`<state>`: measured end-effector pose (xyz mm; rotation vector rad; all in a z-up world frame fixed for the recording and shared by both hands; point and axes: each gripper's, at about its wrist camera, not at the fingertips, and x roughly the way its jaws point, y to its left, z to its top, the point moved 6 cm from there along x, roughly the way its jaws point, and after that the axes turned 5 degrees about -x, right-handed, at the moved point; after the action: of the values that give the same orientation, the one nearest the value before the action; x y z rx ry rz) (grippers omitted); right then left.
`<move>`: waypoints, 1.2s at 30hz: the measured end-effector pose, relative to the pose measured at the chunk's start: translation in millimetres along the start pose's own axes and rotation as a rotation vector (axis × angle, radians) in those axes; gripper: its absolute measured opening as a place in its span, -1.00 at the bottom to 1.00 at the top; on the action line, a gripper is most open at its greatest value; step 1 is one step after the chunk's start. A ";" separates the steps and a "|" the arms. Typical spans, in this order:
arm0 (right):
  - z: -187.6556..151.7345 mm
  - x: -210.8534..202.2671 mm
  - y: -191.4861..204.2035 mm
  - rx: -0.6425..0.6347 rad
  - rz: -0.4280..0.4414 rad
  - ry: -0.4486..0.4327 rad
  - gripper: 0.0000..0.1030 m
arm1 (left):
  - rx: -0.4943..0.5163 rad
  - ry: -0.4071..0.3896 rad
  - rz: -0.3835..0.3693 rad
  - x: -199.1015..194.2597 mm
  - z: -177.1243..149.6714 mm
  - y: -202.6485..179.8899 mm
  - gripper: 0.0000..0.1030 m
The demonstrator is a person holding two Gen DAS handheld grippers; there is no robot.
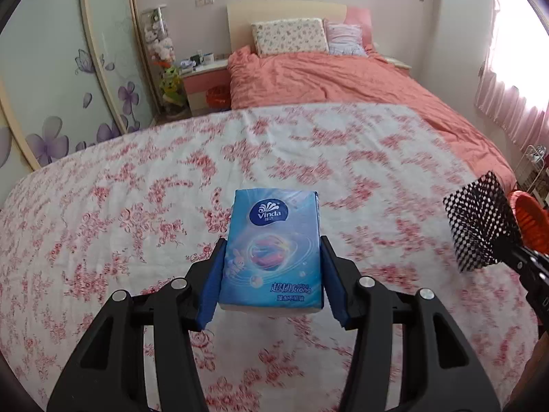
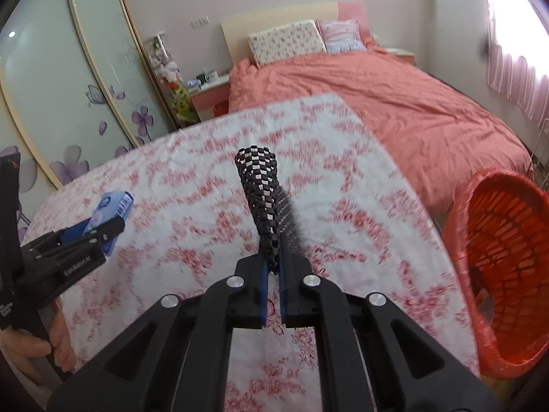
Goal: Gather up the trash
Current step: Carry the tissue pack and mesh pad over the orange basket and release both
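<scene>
Blue tissue pack point(image 1: 272, 250), left wrist view: it sits between the blue pads of my left hand-held gripper point(image 1: 272, 281), clamped across its width and raised clear of the floral cloth point(image 1: 137, 189). Only the lower half is pinched; the upper half sticks out forward. Risk as I judge it: glossy wrapper on a soft, compressible pack, so a quick swing could let it slide out. At the right edge, the right hand-held gripper point(image 1: 528, 261) carries the black mesh piece point(image 1: 477, 223), with a sliver of the red basket point(image 1: 530, 223) behind it.

Right wrist view: right hand-held gripper point(image 2: 272, 267) is pressed together on the narrow end of the black mesh piece point(image 2: 262, 192), which stands out long and floppy ahead of the jaws; a dark bristly edge shows along its right side, nature unclear. Risk: thin grip on a limp thing, it may sag, snag the basket rim or pull free. Red basket point(image 2: 497, 240) stands at the right, beside the cloth edge, mouth tipped towards me, seemingly lined with red film. Left hand-held gripper point(image 2: 99, 230) with the pack shows at far left.

Surface: white cloth with red roses over what reads as a tabletop. Room: bed point(image 2: 377, 103) with coral cover, two pillows, nightstand point(image 1: 206, 79), flowered wardrobe doors point(image 1: 61, 96), pink curtains point(image 1: 507, 79).
</scene>
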<state>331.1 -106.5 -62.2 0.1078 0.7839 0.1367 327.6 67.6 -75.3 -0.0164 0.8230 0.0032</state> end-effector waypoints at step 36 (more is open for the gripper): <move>-16.6 -196.7 -157.2 0.159 -0.203 -0.261 -0.88 | 0.216 -0.123 -0.312 -125.7 -10.7 -214.1 0.03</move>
<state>194.6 -292.7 39.7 0.1911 0.5406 -0.1311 236.2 -146.2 12.6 0.0581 0.6873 -0.3756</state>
